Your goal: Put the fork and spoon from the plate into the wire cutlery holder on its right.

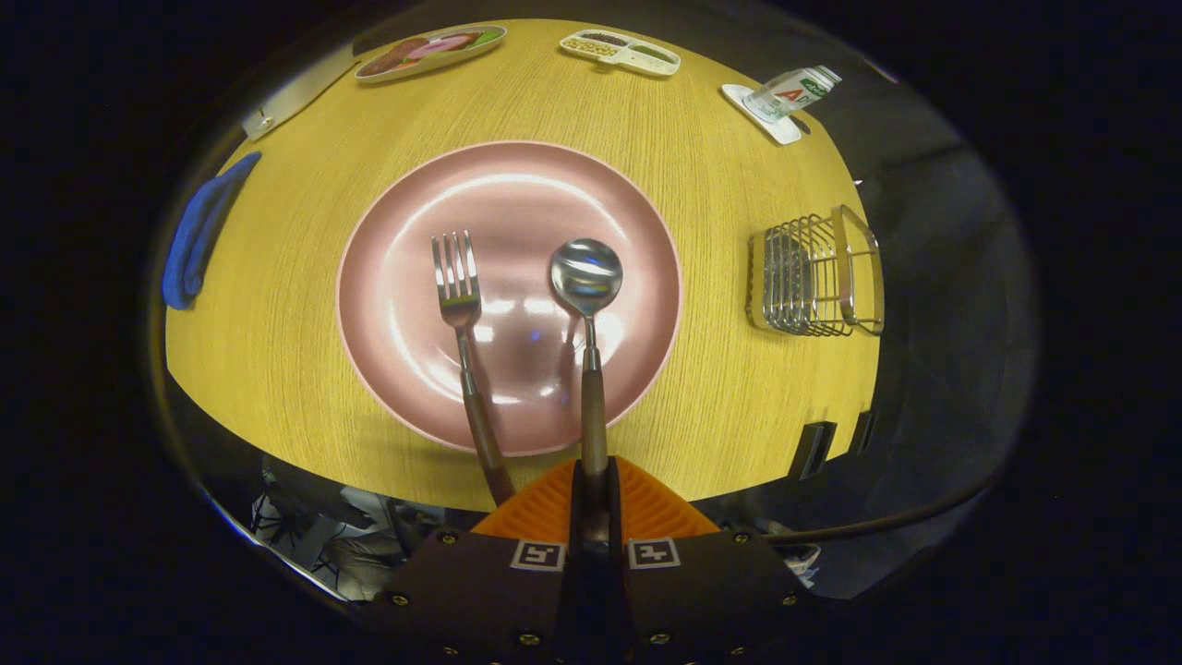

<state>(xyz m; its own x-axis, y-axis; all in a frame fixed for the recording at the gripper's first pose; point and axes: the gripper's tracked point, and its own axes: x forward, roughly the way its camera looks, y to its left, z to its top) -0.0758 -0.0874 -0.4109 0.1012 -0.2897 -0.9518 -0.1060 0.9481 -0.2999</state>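
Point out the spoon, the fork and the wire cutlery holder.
spoon (pixel 586 270): gripper view, on its bowl; the gripper (pixel 593 499) is shut on its handle.
fork (pixel 456 277): gripper view, on its tines, over the plate.
wire cutlery holder (pixel 813 275): gripper view, on its wire side.

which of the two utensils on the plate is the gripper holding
The spoon: its handle runs back between the gripper fingers, which are closed on it. The fork lies free beside it.

bright overhead light | glare streaks on plate (pixel 416 305) | sharp centre | fisheye-bent, dim edges
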